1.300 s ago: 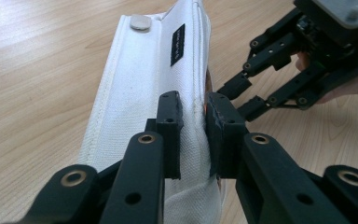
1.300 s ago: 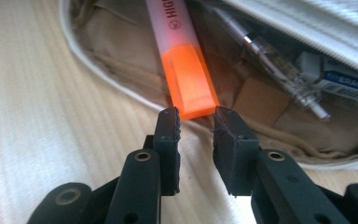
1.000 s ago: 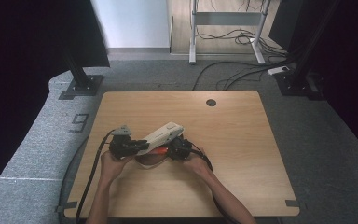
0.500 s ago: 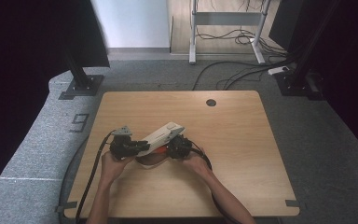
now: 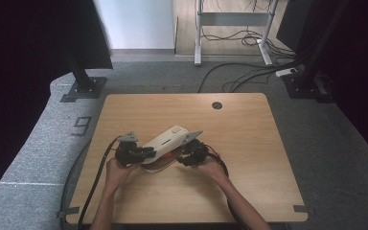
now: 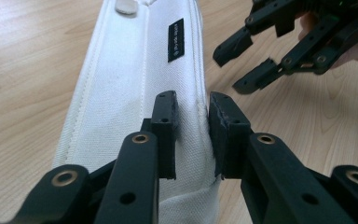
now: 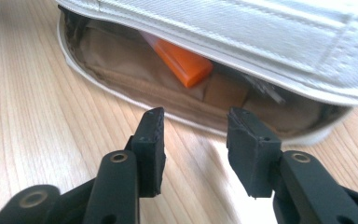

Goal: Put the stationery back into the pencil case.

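A white fabric zip pouch (image 5: 165,141) lies mid-desk on the light wooden desk (image 5: 249,143). The left hand-held gripper (image 6: 191,116) pinches the pouch's top edge between narrow jaws. The right hand-held gripper (image 7: 193,135) stands spread wide, holding nothing, just before the pouch's open mouth; its view reveals an orange flat block (image 7: 179,58) inside against tan lining.

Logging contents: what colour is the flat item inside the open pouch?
Orange, clearest in the right gripper view.
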{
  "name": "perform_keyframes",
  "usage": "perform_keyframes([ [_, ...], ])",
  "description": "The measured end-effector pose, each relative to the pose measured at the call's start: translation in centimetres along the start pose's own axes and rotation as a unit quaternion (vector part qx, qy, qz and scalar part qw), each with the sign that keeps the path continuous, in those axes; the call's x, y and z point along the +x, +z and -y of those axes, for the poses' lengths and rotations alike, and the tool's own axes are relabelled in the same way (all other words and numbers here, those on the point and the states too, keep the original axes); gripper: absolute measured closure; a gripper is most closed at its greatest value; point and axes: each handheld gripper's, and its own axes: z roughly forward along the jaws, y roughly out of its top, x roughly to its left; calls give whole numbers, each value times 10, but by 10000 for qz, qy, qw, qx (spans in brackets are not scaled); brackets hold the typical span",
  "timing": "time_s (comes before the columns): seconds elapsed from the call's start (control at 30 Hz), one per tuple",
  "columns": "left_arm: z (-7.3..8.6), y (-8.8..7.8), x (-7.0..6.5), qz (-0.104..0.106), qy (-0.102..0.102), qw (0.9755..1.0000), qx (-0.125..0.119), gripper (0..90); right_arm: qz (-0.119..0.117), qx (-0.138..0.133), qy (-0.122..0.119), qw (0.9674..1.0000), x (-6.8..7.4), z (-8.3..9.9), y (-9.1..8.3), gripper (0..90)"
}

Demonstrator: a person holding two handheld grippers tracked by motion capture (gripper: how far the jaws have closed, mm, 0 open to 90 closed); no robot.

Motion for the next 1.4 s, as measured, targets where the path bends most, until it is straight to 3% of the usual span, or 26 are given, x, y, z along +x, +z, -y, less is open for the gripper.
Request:
perform_keyframes([
  [0.67, 12, 20, -9, 107, 22, 9996, 248, 657, 103, -56, 313, 9994, -14, 30, -20, 459],
  [0.77, 12, 20, -11, 69, 109, 9996, 261, 628, 105, -73, 335, 9994, -17, 34, -21, 452],
  [0.97, 11, 19, -14, -84, 222, 9996, 123, 465, 129, -72, 355, 9993, -17, 38, -21, 421],
  [1.13, 8, 13, -17, -187, 205, 9996, -63, 294, 221, -177, 388, 9988, -17, 40, -24, 338],
  [1.23, 7, 10, -19, -181, 199, 9996, -29, 200, 225, -241, 414, 9986, -17, 40, -27, 285],
  [1.4, 7, 4, -21, -90, 229, 9997, 66, 140, 304, -331, 434, 9980, -15, 42, -35, 180],
])
